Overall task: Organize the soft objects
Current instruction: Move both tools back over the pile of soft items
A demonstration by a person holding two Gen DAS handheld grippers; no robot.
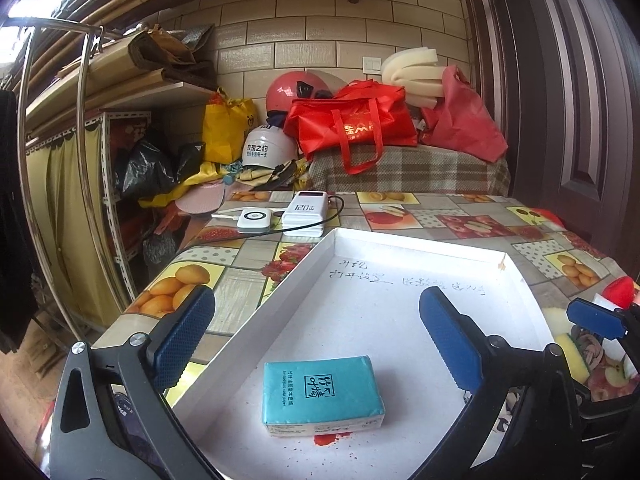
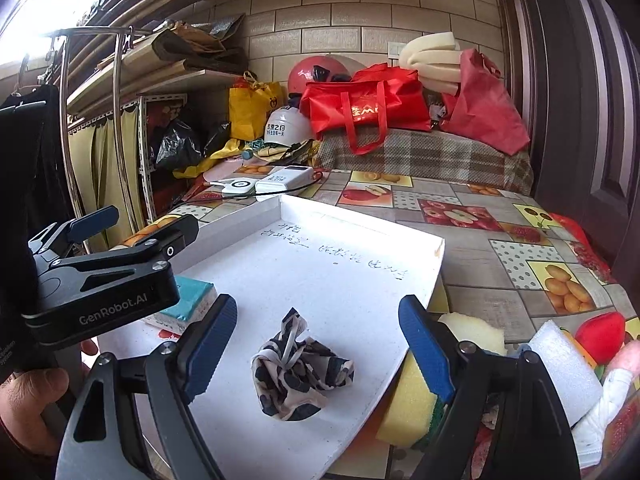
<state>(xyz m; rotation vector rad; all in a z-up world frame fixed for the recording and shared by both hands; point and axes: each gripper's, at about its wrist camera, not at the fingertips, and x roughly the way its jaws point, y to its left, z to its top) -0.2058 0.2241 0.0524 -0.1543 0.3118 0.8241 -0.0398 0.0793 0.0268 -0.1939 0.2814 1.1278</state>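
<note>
Here, a fruit-print tablecloth point(image 1: 452, 216) covers the table; tiled wall point(image 1: 320, 12) and red bags point(image 1: 352, 120) sit behind. White tray point(image 1: 304, 280) holds a teal tissue pack point(image 1: 320, 396) and a crumpled patterned cloth point(image 2: 300, 372). Left gripper point(image 1: 316, 348) and right gripper point(image 2: 320, 344) both gape, pinching nothing. Sponges point(image 2: 412, 404) lie beside the tray.

White tray point(image 2: 416, 280): one
Teal tissue packs point(image 1: 322, 394): one
Crumpled patterned cloths point(image 2: 300, 372): one
Yellow sponges point(image 2: 412, 404): one
White foam blocks point(image 2: 564, 364): one
Red plush toys point(image 2: 600, 336): one
White power banks point(image 1: 306, 214): two, counting the smaller round-marked one point(image 1: 254, 220)
Helmets: two, one red point(image 1: 292, 90), one white point(image 1: 268, 148)
Red bags: two, a tote point(image 1: 352, 120) and a plain sack point(image 1: 464, 120)
Yellow bags point(image 1: 226, 128): one
Grippers: two, left point(image 1: 316, 344) and right point(image 2: 318, 356)
</note>
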